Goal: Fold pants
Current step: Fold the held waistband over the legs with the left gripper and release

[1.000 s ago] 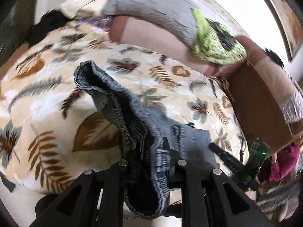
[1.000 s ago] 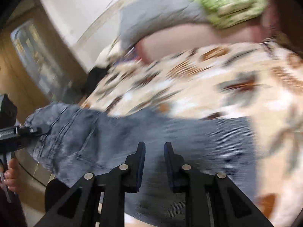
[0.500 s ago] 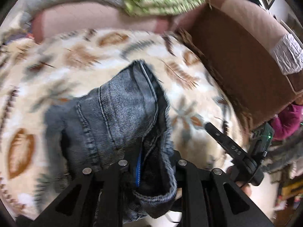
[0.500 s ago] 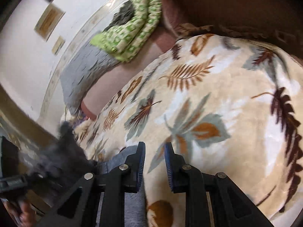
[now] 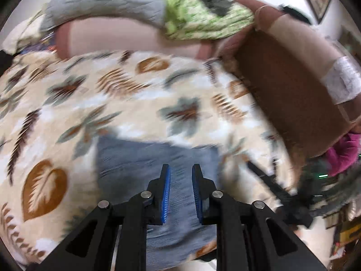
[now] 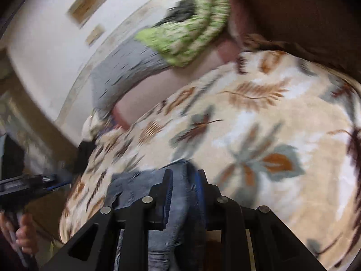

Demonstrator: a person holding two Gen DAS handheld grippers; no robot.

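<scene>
Pants [image 5: 140, 158] — one pair, blue denim, lie flat on leaf-print blanket [image 5: 140, 103] over couch, near front edge.

L hand-held gripper [image 5: 180, 192]: jaws narrowly apart, nothing between pads, denim directly below and ahead.

R hand-held gripper [image 6: 185, 194]: jaws clamp bunched denim fold [image 6: 178, 203] — holding.

Key relation: denim's long axis appears to run sideways across L view; free L gripper sits right over it, so nearer for next pinch. Blur heavy, edges uncertain.

Count: 2 grippers, 1 pants, 1 blanket.
</scene>
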